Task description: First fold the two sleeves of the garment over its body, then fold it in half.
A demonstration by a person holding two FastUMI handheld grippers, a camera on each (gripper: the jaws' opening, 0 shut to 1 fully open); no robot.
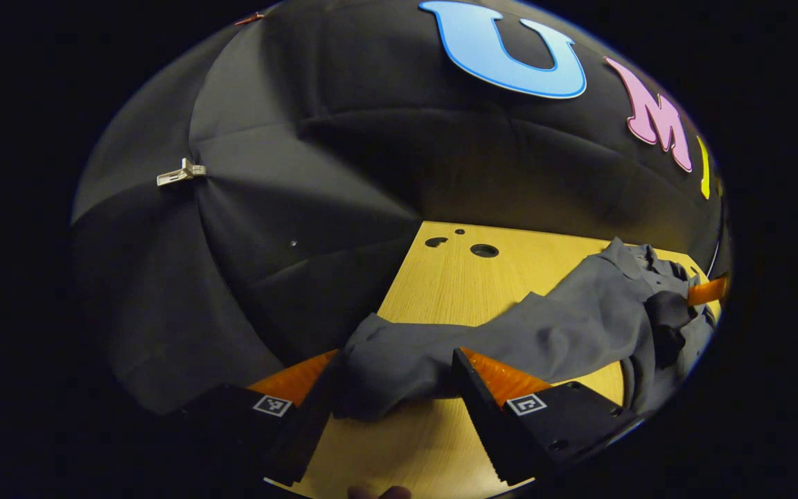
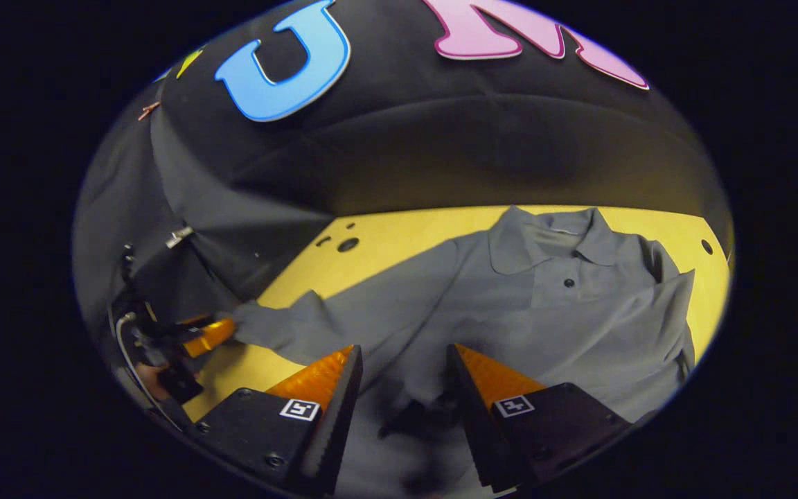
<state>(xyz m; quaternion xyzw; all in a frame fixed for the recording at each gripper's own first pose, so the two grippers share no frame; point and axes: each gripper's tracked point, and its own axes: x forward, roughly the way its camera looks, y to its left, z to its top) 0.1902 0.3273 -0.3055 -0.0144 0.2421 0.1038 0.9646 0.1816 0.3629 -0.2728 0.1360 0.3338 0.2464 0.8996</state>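
Left gripper view: the left gripper (image 1: pixel 393 388) stood open around the cuff of the grey collared shirt's (image 2: pixel 510 312) left sleeve (image 1: pixel 399 367) on the light wooden table (image 1: pixel 440 291). The right gripper (image 2: pixel 402 388) hung open above the shirt body.

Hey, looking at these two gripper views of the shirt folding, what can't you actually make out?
- Left gripper view: its hold on the sleeve is hidden by bunched cloth.
- Right gripper view: the shirt hem is cut off below, in shadow.
- Table: the shirt covers its middle.
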